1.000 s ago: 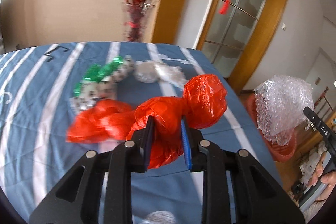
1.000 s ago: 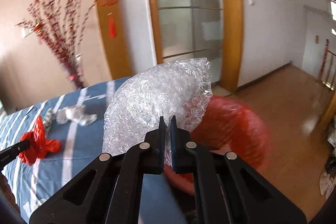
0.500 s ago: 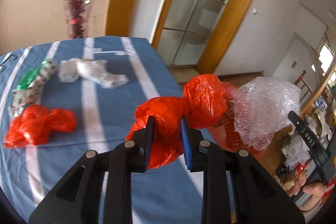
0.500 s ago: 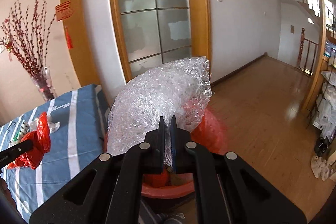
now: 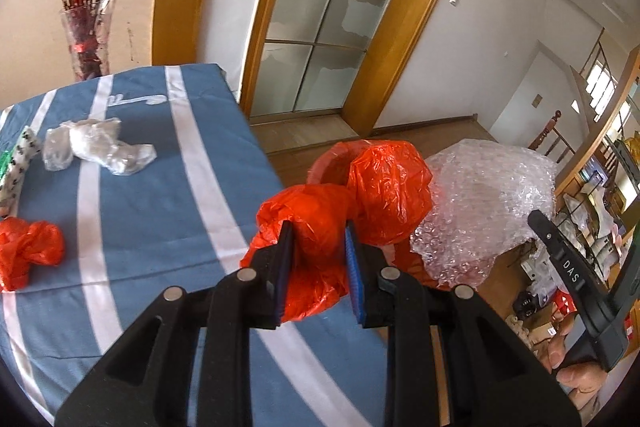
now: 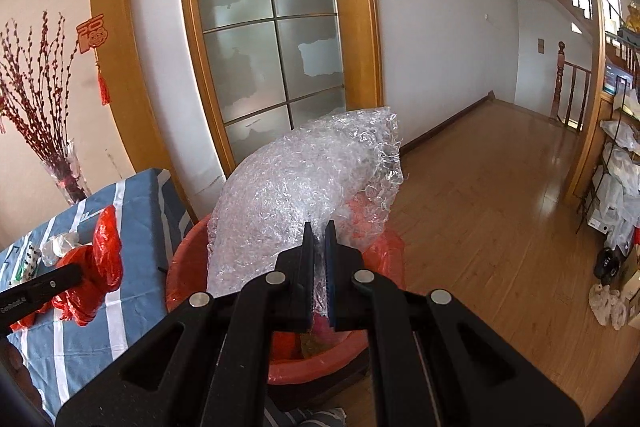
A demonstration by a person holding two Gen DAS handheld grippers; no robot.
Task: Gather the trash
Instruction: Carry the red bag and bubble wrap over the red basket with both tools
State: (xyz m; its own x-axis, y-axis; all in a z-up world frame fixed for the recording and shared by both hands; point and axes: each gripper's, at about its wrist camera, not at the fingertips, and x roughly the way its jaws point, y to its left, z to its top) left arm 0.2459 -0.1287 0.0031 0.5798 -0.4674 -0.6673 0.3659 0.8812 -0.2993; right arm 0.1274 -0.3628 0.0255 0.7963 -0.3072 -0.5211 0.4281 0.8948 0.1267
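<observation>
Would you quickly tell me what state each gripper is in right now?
Left gripper: shut on the red plastic bag.
Right gripper: shut on the bubble wrap, above the red bin.

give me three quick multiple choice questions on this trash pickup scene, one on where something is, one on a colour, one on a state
1. Where is the bubble wrap held by the right gripper?
A. flat on the table
B. over the red-lined bin
C. on the floor by the stairs

2. What colour is the plastic bag in the left gripper?
A. red
B. green
C. black

3. What state is the right gripper in?
A. wide open and empty
B. shut on the bubble wrap
C. shut on a glass vase

Answers:
1. B, the wrap hangs just above the bin beside the table.
2. A, the crumpled bag between the left gripper's pads is bright red.
3. B, its jaws stand almost together with the clear wrap pinched between them.
</observation>
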